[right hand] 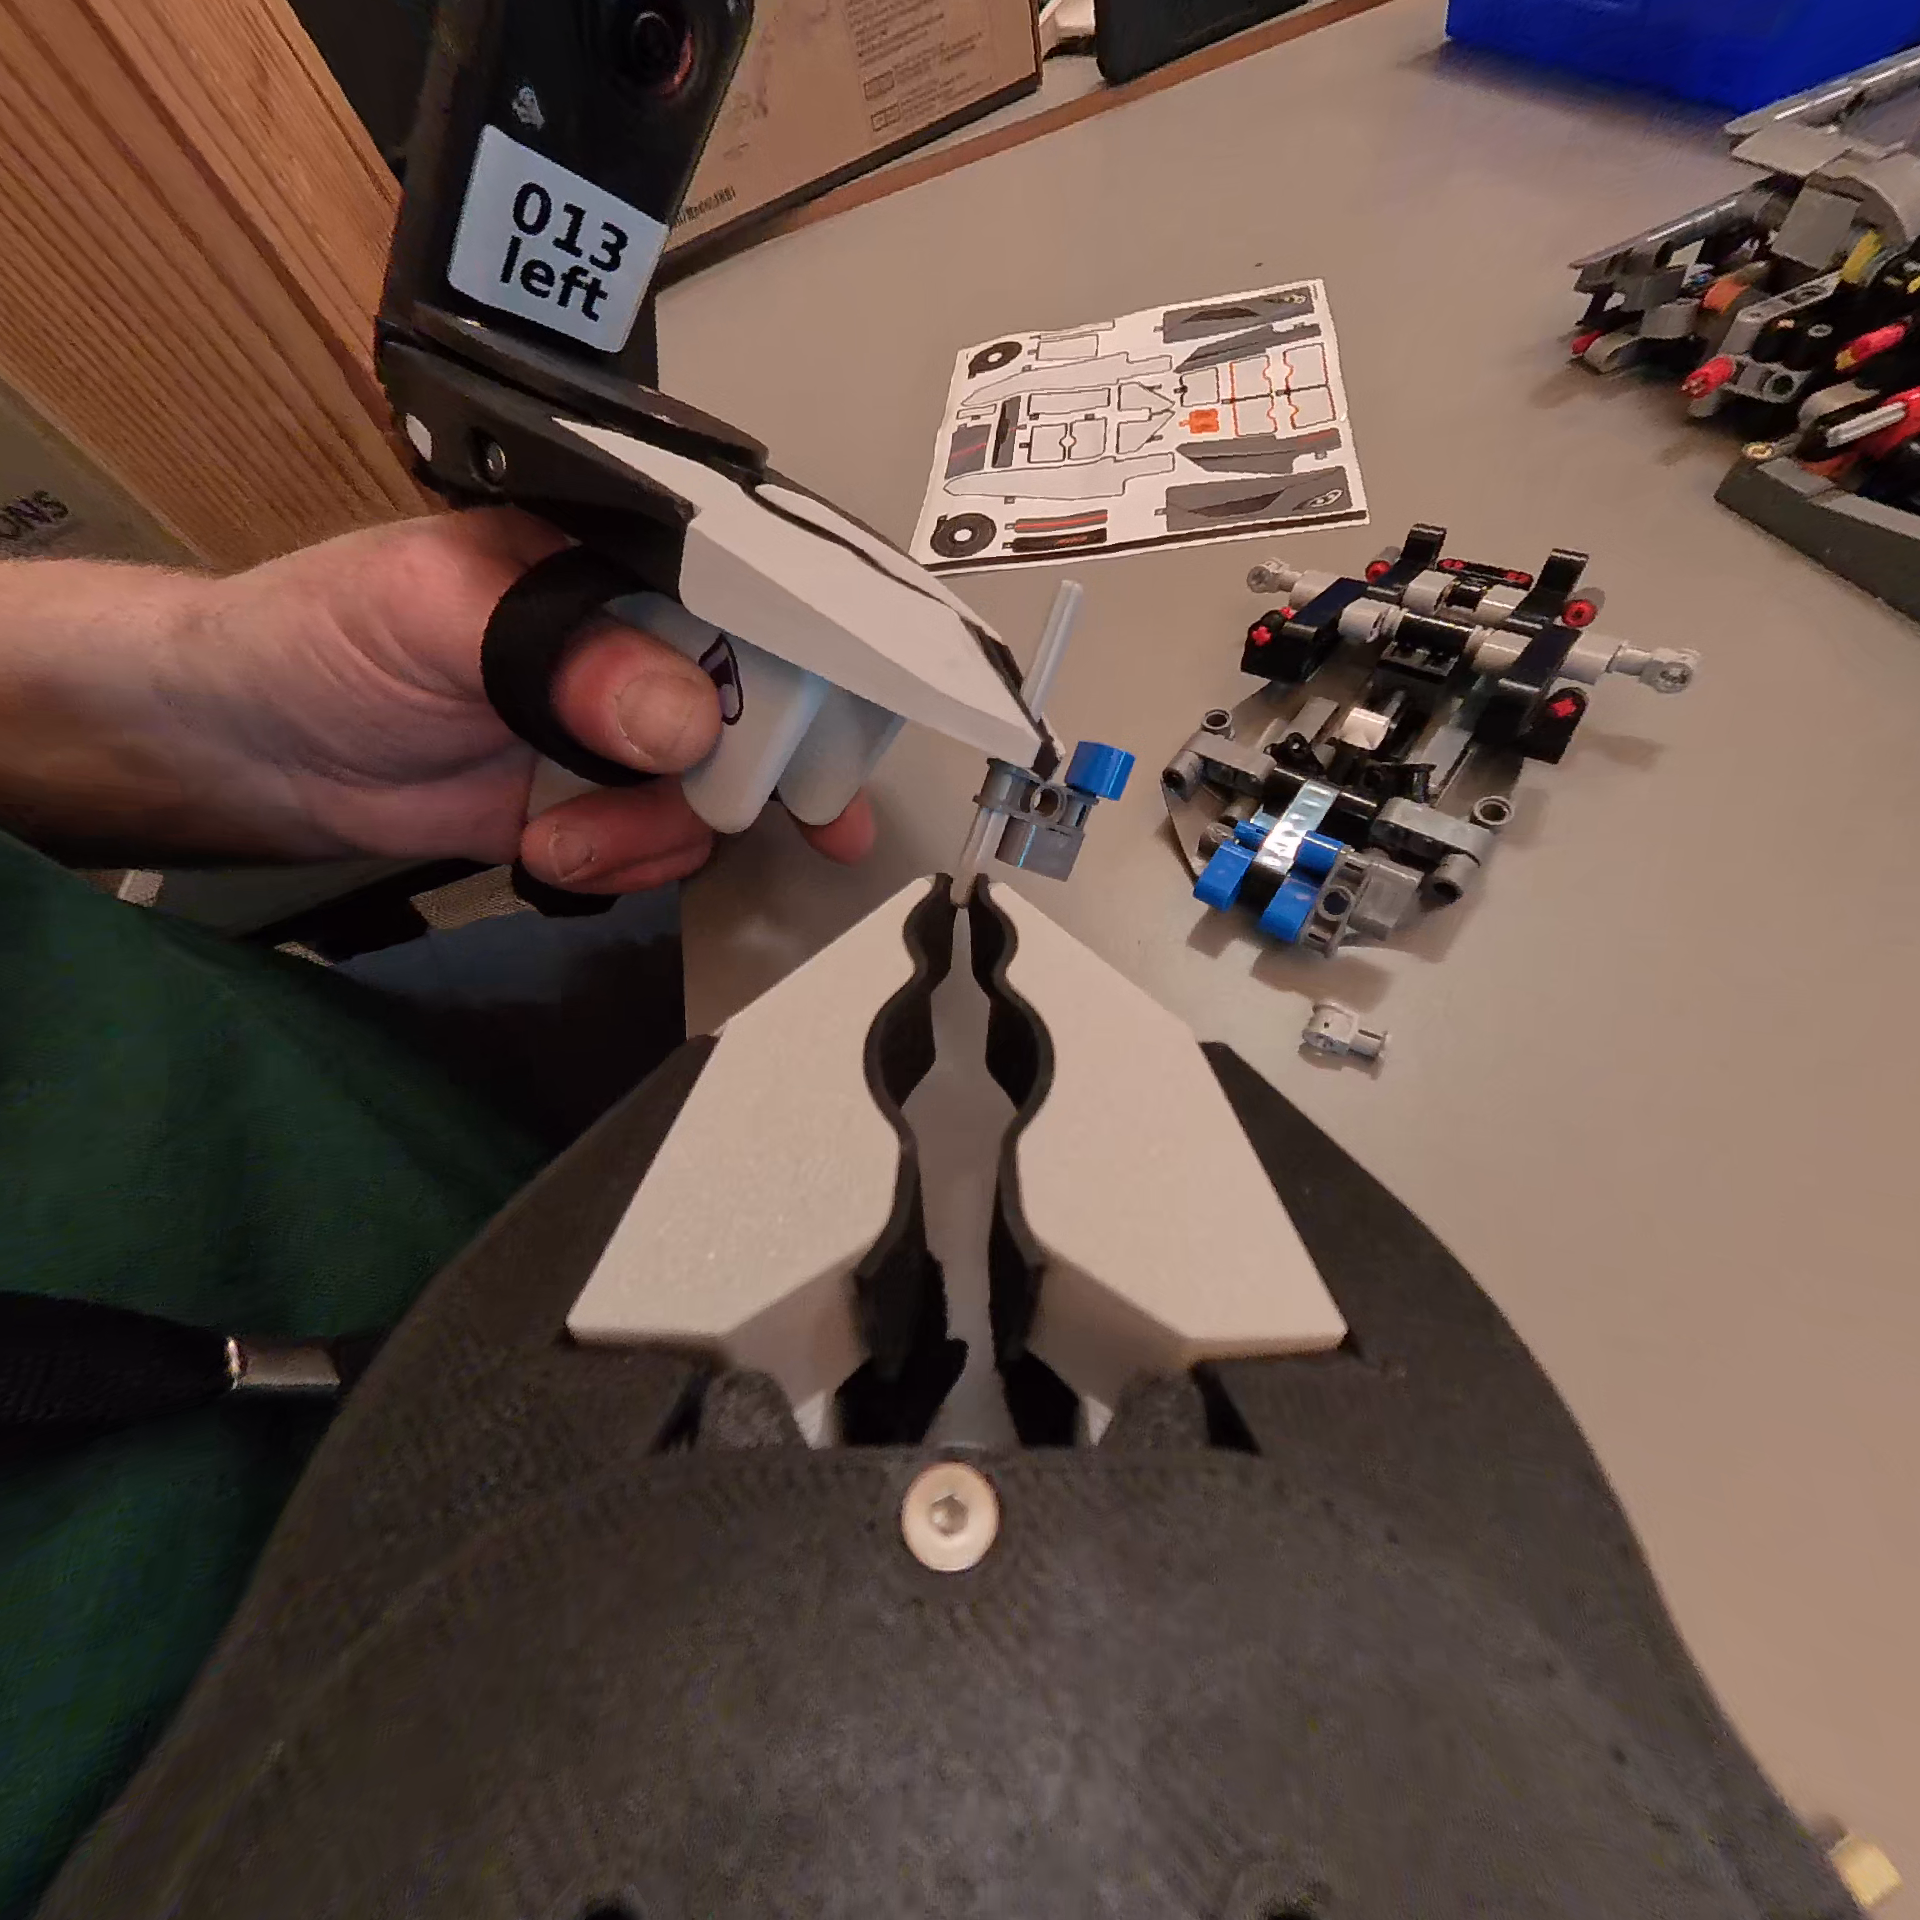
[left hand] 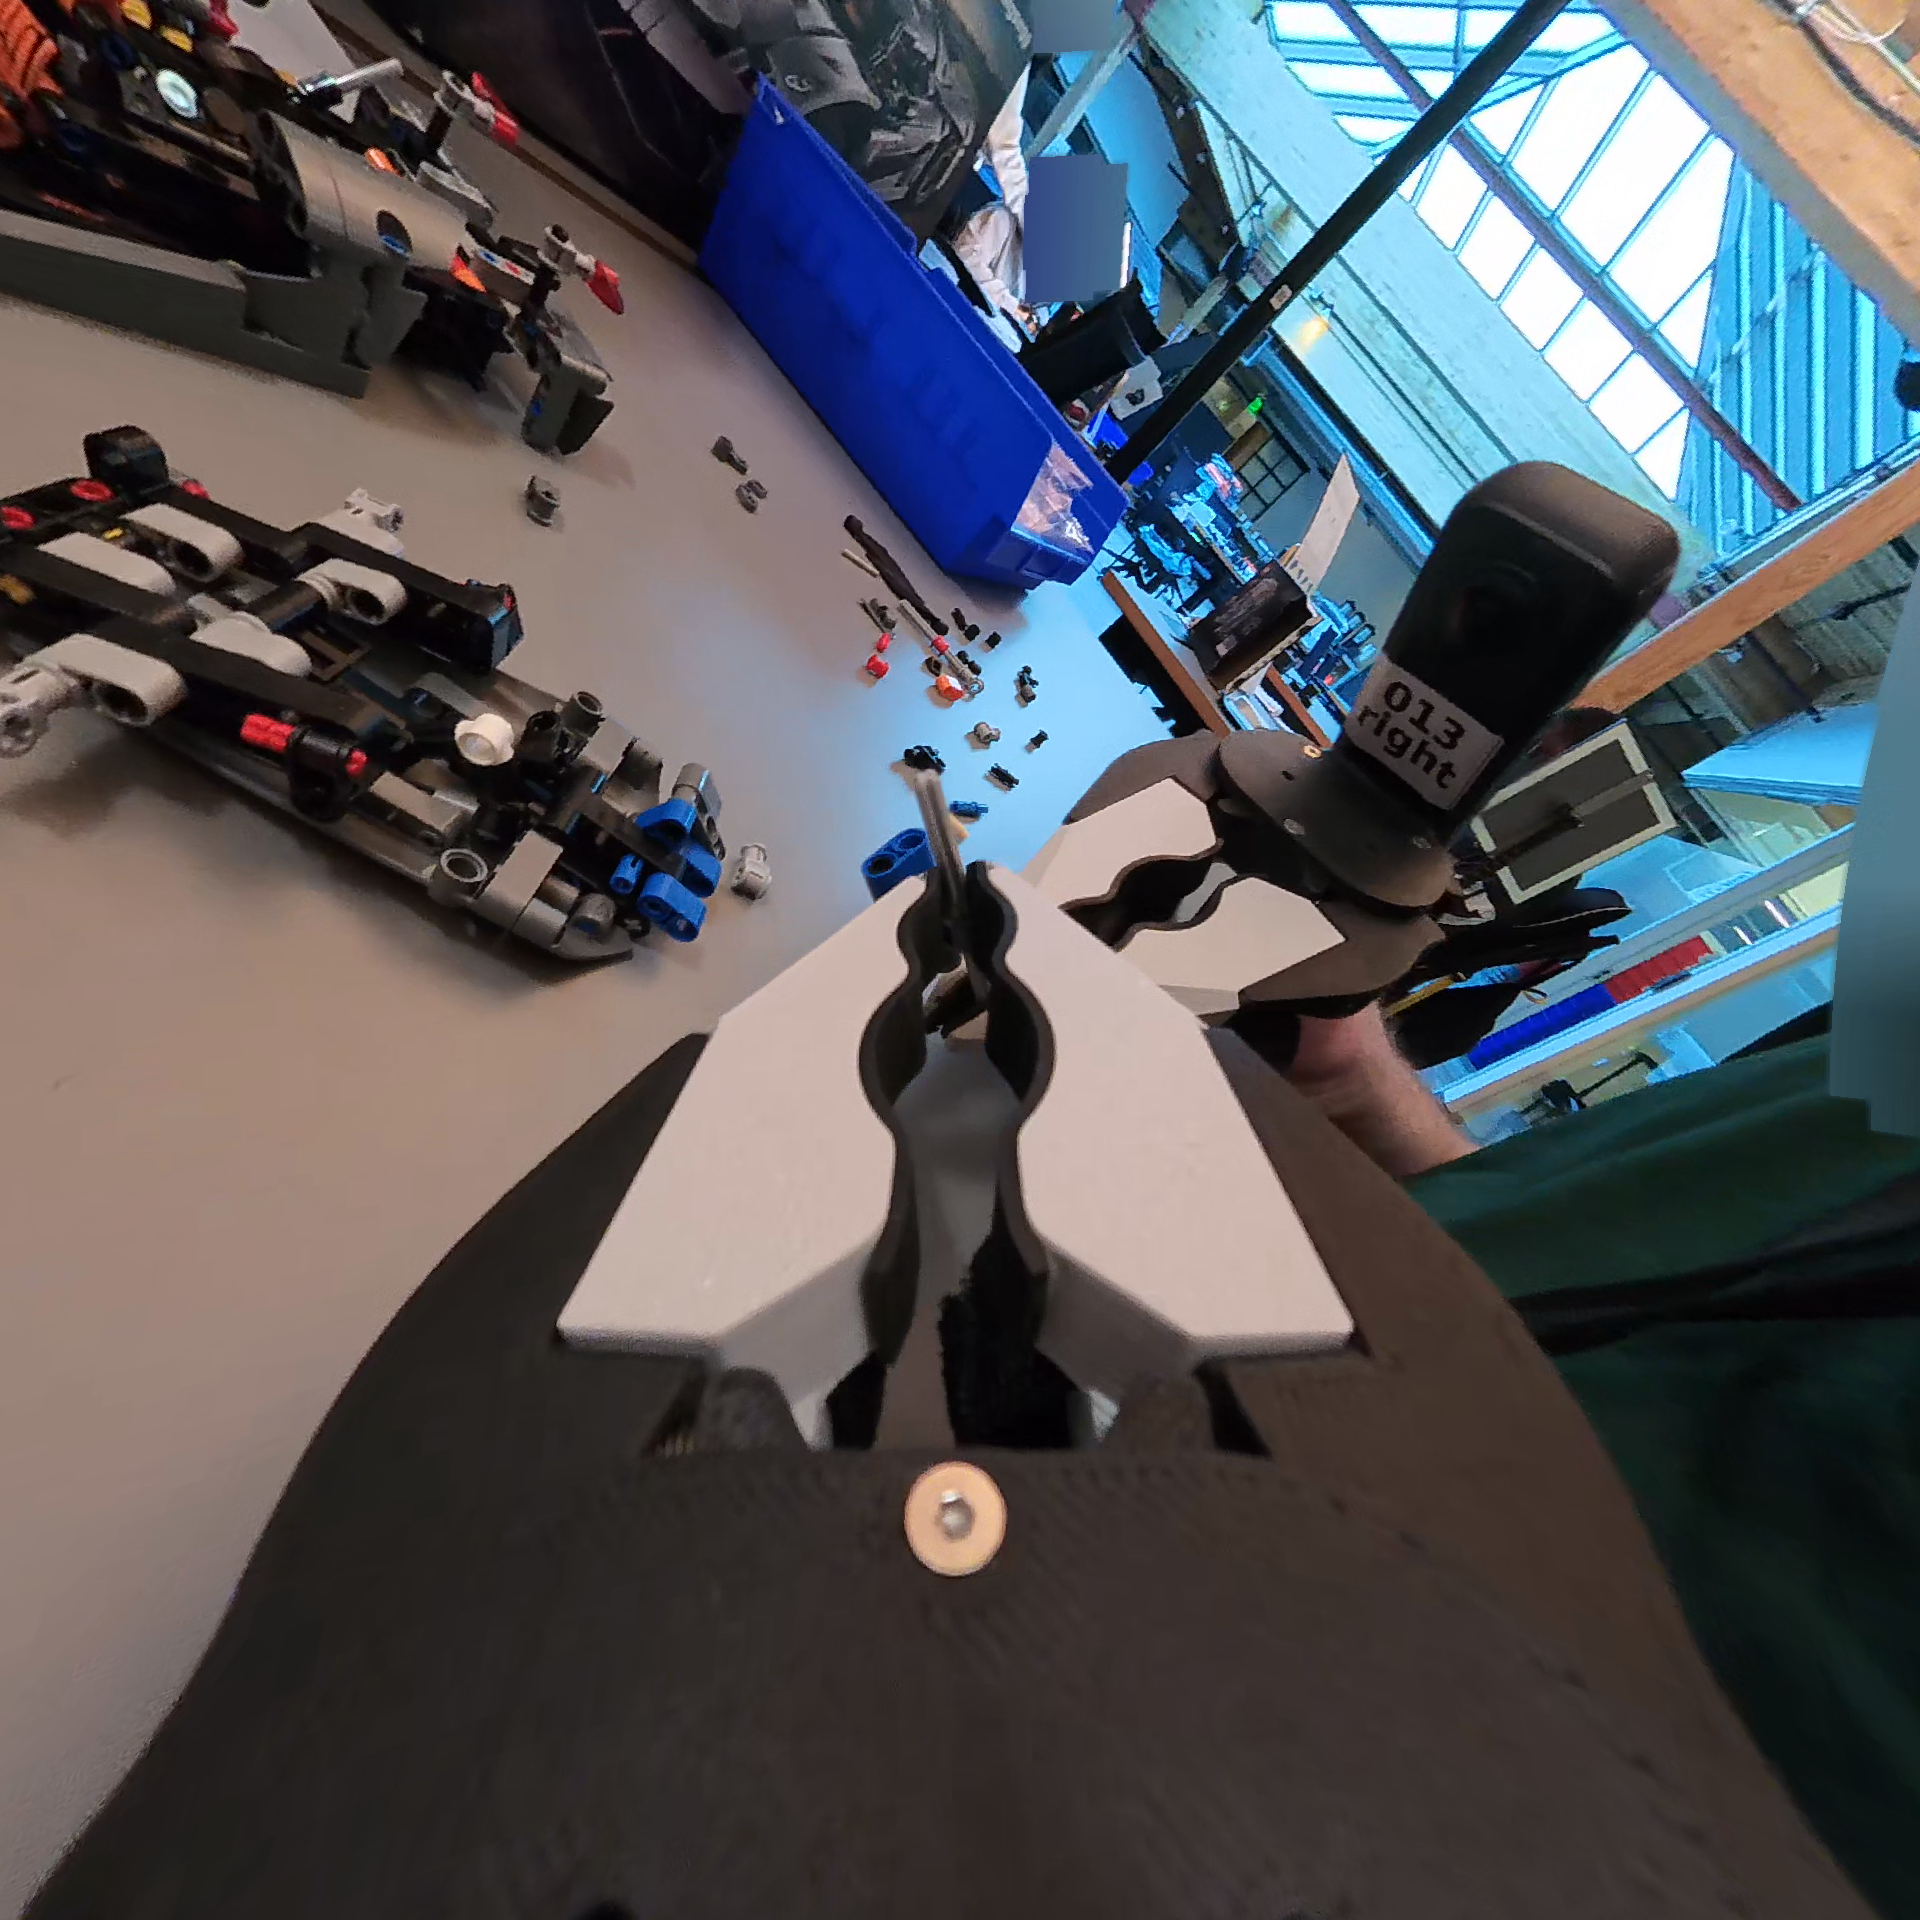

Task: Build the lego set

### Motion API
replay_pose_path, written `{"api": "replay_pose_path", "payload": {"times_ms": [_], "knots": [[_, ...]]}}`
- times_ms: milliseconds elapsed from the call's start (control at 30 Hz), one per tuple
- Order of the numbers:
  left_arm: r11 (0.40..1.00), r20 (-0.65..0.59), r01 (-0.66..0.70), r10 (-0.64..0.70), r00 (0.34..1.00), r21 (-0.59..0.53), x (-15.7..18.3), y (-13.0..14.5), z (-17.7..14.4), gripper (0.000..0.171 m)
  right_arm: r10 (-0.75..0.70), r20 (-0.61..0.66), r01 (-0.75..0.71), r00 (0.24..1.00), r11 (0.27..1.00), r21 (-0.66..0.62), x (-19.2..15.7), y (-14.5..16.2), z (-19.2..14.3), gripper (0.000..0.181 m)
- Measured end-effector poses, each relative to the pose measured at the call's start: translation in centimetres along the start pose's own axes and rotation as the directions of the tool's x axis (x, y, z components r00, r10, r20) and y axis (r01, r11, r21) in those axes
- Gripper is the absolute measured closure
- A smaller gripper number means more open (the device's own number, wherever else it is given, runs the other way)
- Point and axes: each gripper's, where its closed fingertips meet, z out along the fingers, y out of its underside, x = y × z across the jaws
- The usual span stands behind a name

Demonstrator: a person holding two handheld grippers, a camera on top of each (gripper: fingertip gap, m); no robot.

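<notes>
- Holding both tools over the grey table [right hand: 1558,1195], we take the small car chassis [right hand: 1423,748] lying there as our landmark.
- Our left gripper [right hand: 1044,750] is clenched on a small grey connector block [right hand: 1039,821] that carries a blue round piece [right hand: 1101,771] on one side; this cluster hangs in the air just beside the chassis, on its blue-ended side, clear of the table.
- A thin light-grey axle [right hand: 1051,649] runs through that block, slanting up past the left fingertips.
- Our right gripper [right hand: 964,896] is closed on the lower end of the same axle, its tips pinched together right under the block.
- In the left wrist view the axle [left hand: 940,831] shows as a thin grey rod poking out past our left gripper [left hand: 951,899].
- The chassis itself is a flat build of black beams and grey connectors, with blue pieces at one end and red pins towards the other.
- A loose grey connector [right hand: 1343,1034] lies just beside the blue end of the chassis.
- A sticker sheet [right hand: 1143,426] lies flat beyond the chassis.
- A larger dark build [right hand: 1787,322] with red and orange parts sits well apart from the chassis.
- Small loose parts [left hand: 940,665] and a blue bin [left hand: 883,343] lie further out from the chassis.
</notes>
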Motion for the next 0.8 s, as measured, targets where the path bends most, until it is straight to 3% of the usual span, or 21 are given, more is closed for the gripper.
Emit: {"api": "replay_pose_path", "payload": {"times_ms": [800], "knots": [[0.998,0.132,-0.057,0.054,0.99,0.023,-0.91,0.64,-0.27,0.169,0.043,0.022,-0.042,0.999,0.998,-0.046,0.04,0.54,0.54,0.181]]}}
